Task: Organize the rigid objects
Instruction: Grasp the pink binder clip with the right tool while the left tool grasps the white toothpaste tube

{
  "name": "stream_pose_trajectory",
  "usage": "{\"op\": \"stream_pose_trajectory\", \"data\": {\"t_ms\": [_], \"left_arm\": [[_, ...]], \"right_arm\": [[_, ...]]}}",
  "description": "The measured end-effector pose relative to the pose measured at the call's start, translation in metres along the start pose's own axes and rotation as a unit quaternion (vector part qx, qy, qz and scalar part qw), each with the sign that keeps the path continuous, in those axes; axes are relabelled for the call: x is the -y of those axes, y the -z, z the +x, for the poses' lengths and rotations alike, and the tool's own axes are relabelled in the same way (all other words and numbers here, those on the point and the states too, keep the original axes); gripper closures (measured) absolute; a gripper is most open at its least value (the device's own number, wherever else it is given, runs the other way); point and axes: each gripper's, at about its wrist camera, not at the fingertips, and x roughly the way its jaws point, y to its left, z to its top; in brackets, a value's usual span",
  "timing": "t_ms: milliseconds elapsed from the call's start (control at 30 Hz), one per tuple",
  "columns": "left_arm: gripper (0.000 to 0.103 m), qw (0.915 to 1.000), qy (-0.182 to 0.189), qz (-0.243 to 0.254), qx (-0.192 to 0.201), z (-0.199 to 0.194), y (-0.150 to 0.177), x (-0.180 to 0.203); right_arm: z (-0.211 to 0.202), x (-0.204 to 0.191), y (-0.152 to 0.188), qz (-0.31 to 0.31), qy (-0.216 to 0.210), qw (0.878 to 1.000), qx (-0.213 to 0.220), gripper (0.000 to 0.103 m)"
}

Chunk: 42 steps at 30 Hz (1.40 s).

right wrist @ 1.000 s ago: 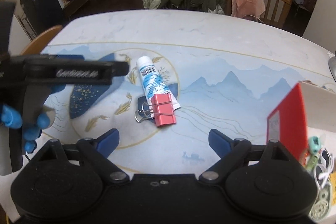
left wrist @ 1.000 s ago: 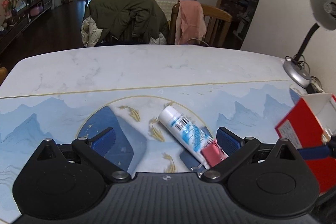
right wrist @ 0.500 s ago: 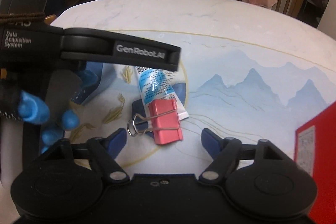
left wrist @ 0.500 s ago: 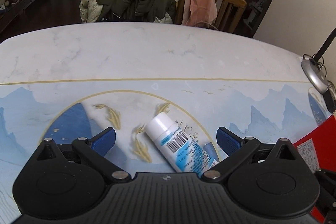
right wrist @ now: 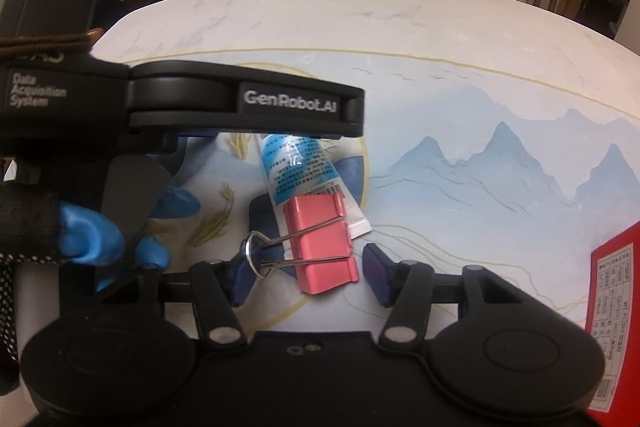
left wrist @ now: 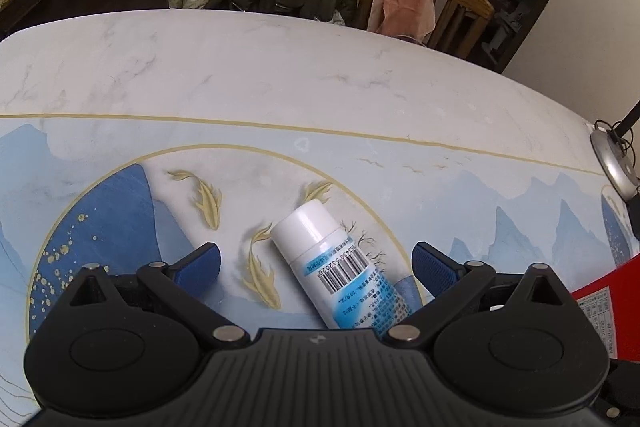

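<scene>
**Both grippers down on the clipped tube, nothing lifted yet**

Left wrist view: the left hand-held gripper hangs low over the tabletop, its blue pads wide apart and touching nothing. The white and blue tube lies flat between them, cap end pointing far and slightly left, its body running back under the gripper's frame. At the right edge a corner of the red box shows, near but clear of the tube. The base of a desk lamp sits at the far right.

Right wrist view: the right hand-held gripper is closing, its pads flanking the pink binder clip that bites the flat near end of the tube. The pads look just beside the clip and its wire handles, not yet pressing, so the clip is bracketed, not gripped. The left tool crosses the picture above the tube, held by a hand in a blue glove. The red box stands at the near right.

Progress, as I judge it: an early stage. Tube and clip are joined and rest on the tabletop, well outside the box. Gripping, probably parting clip from tube, and putting both away all remain.
</scene>
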Motion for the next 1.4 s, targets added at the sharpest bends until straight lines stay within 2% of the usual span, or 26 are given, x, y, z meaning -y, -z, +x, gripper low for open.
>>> {"op": "stream_pose_trajectory", "data": {"t_ms": [167, 267, 333, 367, 433, 600, 1000, 1400], "left_arm": [[0.005, 0.9999, -0.008, -0.002, 0.008, 0.0, 0.002, 0.002], [0.017, 0.9998, -0.018, 0.0, 0.013, -0.001, 0.001, 0.004], [0.034, 0.9997, -0.013, 0.008, 0.017, -0.002, 0.001, 0.005], [0.037, 0.9997, -0.013, 0.012, 0.019, -0.003, 0.001, 0.005], [0.051, 0.9998, 0.004, 0.01, 0.018, -0.004, 0.001, 0.003], [0.061, 0.9994, 0.032, 0.002, 0.01, -0.004, 0.0, -0.003], [0.066, 0.9984, 0.054, 0.015, -0.003, -0.021, 0.02, -0.01], [0.067, 0.9954, 0.088, 0.034, -0.012, -0.069, 0.058, -0.009]], "right_arm": [[-0.002, -0.001, 0.0, 0.001, 0.001, 1.0, 0.002, 0.054], [-0.004, -0.001, 0.001, 0.007, -0.005, 1.0, 0.003, 0.056], [-0.005, -0.002, 0.002, 0.005, -0.001, 1.0, 0.004, 0.065], [-0.005, -0.002, 0.003, 0.003, 0.002, 1.0, 0.004, 0.069], [-0.006, -0.001, 0.005, 0.01, -0.001, 1.0, 0.001, 0.072], [-0.015, 0.001, 0.015, 0.017, 0.003, 1.0, 0.007, 0.072], [-0.053, 0.006, 0.032, 0.039, 0.019, 0.999, 0.023, 0.074], [-0.104, 0.006, 0.052, 0.043, 0.01, 0.997, 0.055, 0.074]]}}
